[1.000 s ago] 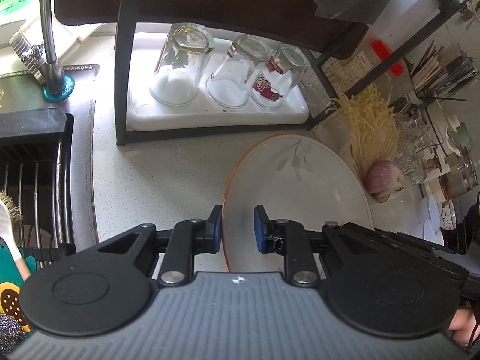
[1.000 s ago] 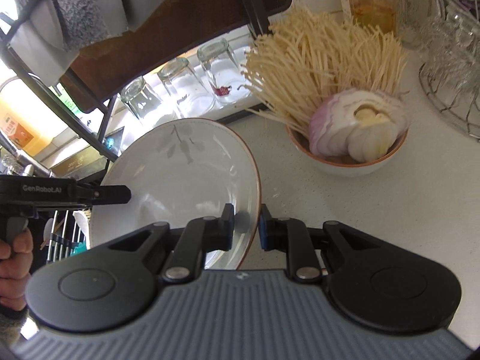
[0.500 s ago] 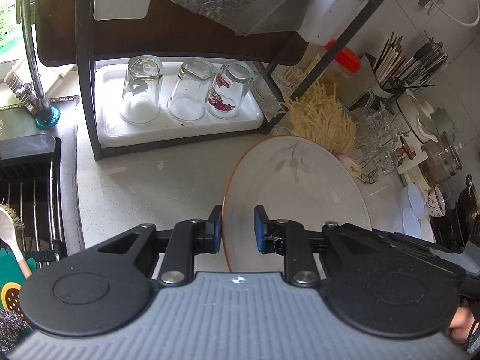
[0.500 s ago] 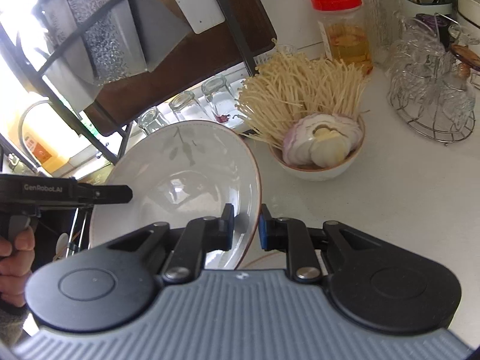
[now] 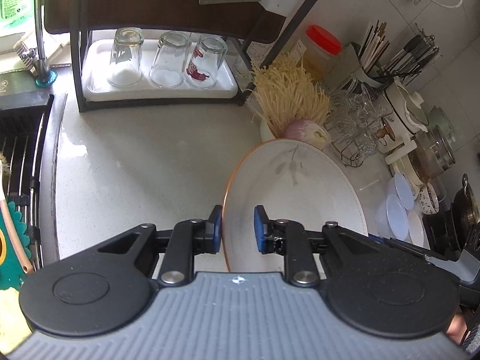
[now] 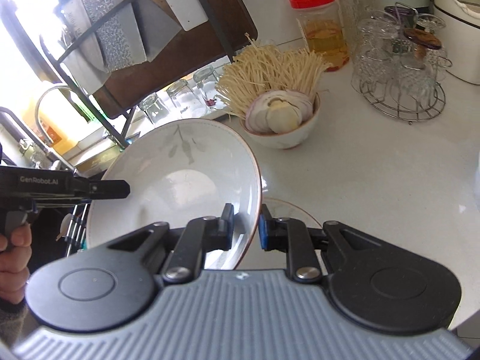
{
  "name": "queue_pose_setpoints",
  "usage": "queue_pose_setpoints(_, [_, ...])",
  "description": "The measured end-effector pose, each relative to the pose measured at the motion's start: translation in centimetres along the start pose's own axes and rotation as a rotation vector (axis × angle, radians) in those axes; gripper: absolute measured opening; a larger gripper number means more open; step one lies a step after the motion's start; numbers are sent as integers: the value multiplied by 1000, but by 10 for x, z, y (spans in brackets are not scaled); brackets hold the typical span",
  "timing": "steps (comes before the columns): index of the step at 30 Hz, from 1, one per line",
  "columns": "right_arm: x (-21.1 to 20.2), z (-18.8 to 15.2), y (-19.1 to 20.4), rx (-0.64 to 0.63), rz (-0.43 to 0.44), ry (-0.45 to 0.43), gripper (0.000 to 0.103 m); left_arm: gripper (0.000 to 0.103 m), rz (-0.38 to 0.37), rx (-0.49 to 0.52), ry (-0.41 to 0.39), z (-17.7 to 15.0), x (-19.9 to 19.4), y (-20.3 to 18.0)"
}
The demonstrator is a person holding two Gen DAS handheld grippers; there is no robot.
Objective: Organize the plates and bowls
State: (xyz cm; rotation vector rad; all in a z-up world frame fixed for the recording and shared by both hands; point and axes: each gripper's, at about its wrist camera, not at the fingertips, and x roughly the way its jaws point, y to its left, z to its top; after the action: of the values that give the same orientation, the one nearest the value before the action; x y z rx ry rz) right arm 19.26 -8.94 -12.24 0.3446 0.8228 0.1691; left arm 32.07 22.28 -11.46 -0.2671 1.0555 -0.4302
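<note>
Now, left gripper [image 5: 238, 228] jaws and right gripper [image 6: 246, 226] jaws narrowly parted, both pinching plate [image 6: 180, 174] rim

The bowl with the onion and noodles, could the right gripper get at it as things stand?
Probably not yet: the right gripper is shut on the plate rim, so its fingers are occupied. The counter stretch toward the bowl looks unobstructed otherwise.
</note>
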Motion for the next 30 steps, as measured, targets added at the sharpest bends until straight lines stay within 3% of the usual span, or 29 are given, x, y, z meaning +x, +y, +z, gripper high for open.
queue_pose_setpoints(13, [-11,-30,-28,-4,-109,76,20,25,12,-32,94,-52,42,-19])
queue_pose_setpoints(30, [1,-39,-28,-52,-209,129,23,25,48,-5,163,-60,73,-23])
